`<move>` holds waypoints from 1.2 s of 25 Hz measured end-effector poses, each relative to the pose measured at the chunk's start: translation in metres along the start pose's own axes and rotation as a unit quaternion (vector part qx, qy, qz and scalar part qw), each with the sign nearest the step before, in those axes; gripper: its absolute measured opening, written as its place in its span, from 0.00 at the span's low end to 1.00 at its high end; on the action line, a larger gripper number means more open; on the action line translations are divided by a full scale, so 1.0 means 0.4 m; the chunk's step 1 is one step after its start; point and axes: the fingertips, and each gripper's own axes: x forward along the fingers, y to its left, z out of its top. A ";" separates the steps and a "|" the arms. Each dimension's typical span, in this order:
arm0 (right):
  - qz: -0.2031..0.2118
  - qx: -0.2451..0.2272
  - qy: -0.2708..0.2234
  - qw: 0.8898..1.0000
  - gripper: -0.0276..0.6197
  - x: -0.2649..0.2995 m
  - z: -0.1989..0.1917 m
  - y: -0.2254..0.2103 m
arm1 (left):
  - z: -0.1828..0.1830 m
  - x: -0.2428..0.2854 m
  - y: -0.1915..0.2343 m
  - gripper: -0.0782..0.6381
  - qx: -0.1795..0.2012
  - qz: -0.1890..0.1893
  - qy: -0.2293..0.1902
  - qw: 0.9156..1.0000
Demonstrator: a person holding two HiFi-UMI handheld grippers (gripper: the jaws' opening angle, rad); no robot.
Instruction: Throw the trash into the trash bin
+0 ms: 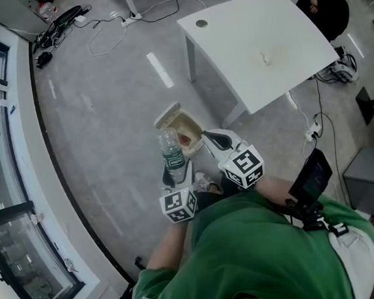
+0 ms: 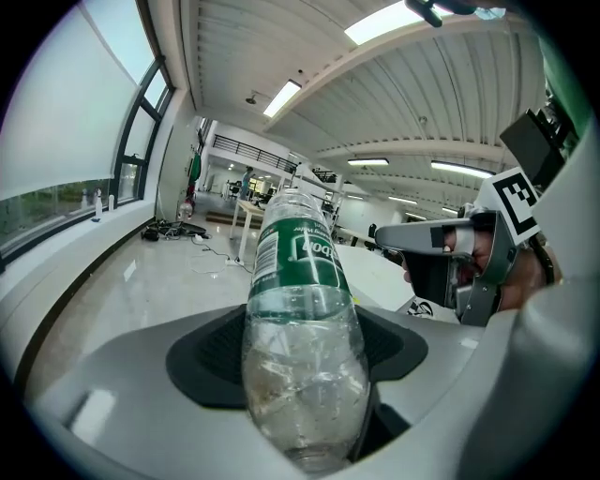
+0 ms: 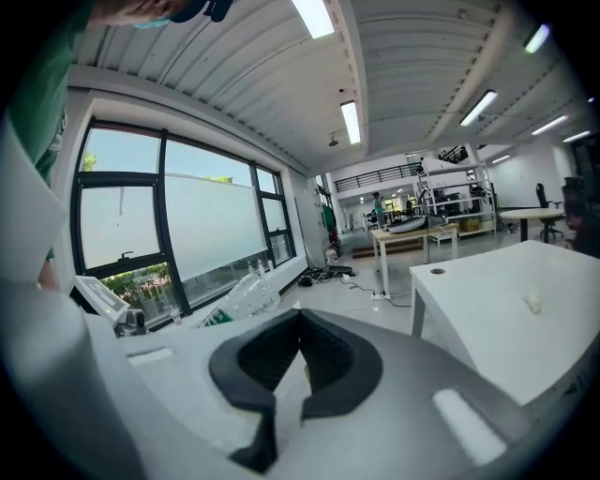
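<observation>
Fingers on both grippers are closed on trash, held above the grey floor (image 1: 105,120) near a white table (image 1: 256,47). The right gripper (image 1: 207,137) pinches the rim of an open takeaway box (image 1: 183,127), its jaws almost meeting. The left gripper (image 1: 176,174) clamps the lower end of a clear plastic bottle (image 2: 300,309) with a green label, just beside the box.

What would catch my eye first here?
A clear plastic bottle with a green label, clamped in the left gripper, fills the left gripper view. Beside it in the head view, the right gripper seems to pinch an open takeaway box by its edge, over grey floor near a white table.
</observation>
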 end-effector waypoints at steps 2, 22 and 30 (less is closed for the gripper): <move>-0.004 0.002 0.008 1.000 0.05 0.015 -0.015 -0.016 | -0.018 0.020 0.005 0.58 -0.004 0.000 0.011 1.000; 0.023 0.046 0.128 0.990 0.05 0.242 -0.305 -0.206 | -0.278 0.298 0.096 0.58 0.008 0.032 0.172 0.984; 0.045 0.045 0.168 0.984 0.05 0.349 -0.442 -0.234 | -0.431 0.378 0.163 0.58 0.023 0.030 0.239 0.970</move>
